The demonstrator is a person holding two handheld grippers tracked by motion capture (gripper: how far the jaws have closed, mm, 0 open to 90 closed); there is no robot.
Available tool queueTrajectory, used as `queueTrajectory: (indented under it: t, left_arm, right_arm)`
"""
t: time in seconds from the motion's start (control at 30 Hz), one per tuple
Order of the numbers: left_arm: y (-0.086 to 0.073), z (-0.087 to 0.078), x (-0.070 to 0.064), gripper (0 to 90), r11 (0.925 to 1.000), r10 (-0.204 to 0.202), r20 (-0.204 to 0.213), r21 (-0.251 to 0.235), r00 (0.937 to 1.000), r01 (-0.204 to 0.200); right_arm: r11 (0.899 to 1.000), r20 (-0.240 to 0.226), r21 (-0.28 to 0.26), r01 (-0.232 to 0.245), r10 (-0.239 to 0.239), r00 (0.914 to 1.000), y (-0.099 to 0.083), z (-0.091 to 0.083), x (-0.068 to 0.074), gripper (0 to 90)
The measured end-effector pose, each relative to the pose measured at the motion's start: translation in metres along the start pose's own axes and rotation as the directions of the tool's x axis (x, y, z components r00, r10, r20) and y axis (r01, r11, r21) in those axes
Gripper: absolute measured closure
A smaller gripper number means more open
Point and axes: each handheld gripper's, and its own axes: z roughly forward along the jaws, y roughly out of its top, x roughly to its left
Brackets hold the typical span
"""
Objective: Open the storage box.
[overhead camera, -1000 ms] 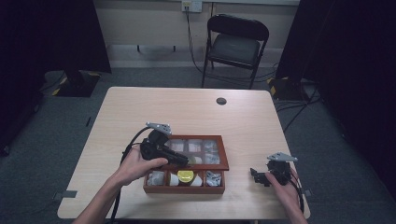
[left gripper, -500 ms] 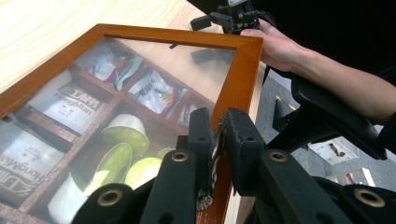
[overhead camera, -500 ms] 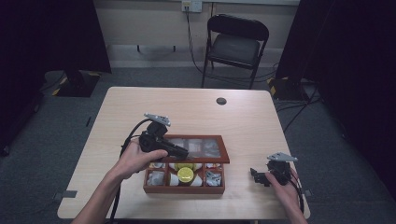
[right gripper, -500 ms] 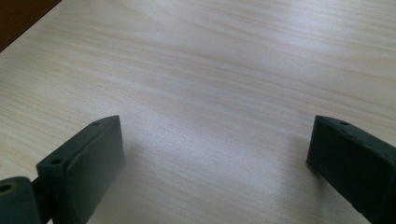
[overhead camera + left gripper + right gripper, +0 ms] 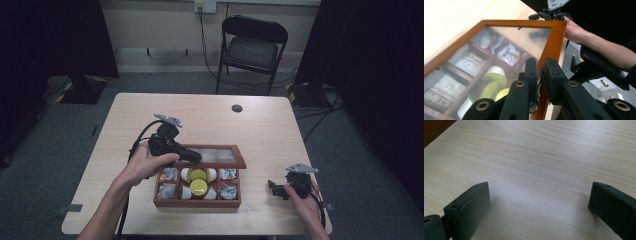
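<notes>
Work in hand: the hinged lid (image 5: 212, 156) of a wooden tea box (image 5: 197, 201) is held partly raised, judged from its tilt above the compartments.
Location of the box: it is seen near the front edge of the table (image 5: 260, 130), between the two hands, with its lid hinged along the far side.
Left gripper (image 5: 541, 75): its jaws are closed narrowly on the lid's wooden frame at a front corner, with the frame edge pinched between them.
Right gripper (image 5: 278, 189): it is rested on the table well to the right of the box, jaws spread wide with nothing between them.
Lid material: a stiff wooden frame around a clear pane (image 5: 486, 50) is shown; the pane is judged fragile and slippery, the frame rigid and light.
Best hold: the frame is to be gripped, not the pane; a corner grip is judged prone to twisting, so a mid-edge hold may be steadier.
Contents: sachets (image 5: 509, 53) and yellow-topped capsules (image 5: 198, 186) are seen in the compartments; they are judged light and loose.
Risk: the box may be dragged or tipped if the lid is pulled beyond its hinge travel.
</notes>
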Motion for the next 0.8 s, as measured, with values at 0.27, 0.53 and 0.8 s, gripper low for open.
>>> queueTrajectory:
  t: [0.27,0.53,0.8]
  left_arm:
    - [0.003,-0.002,0.002,80.8,1.0000,-0.007,0.006,-0.005,1.0000,0.007]
    - [0.011,-0.007,0.006,80.9,0.9997,-0.005,0.003,-0.023,1.0000,0.006]
    - [0.016,-0.010,0.009,81.0,0.9989,-0.011,0.005,-0.045,0.9999,0.011]
  right_arm:
    - [1.000,-0.001,0.001,0.002,-0.002,1.0000,0.000,0.000,0.000,2.5]
    - [1.000,-0.001,0.001,0.002,-0.002,1.0000,0.000,0.000,0.000,2.5]
    - [1.000,-0.001,0.001,0.002,-0.002,1.0000,0.000,0.000,0.000,2.5]
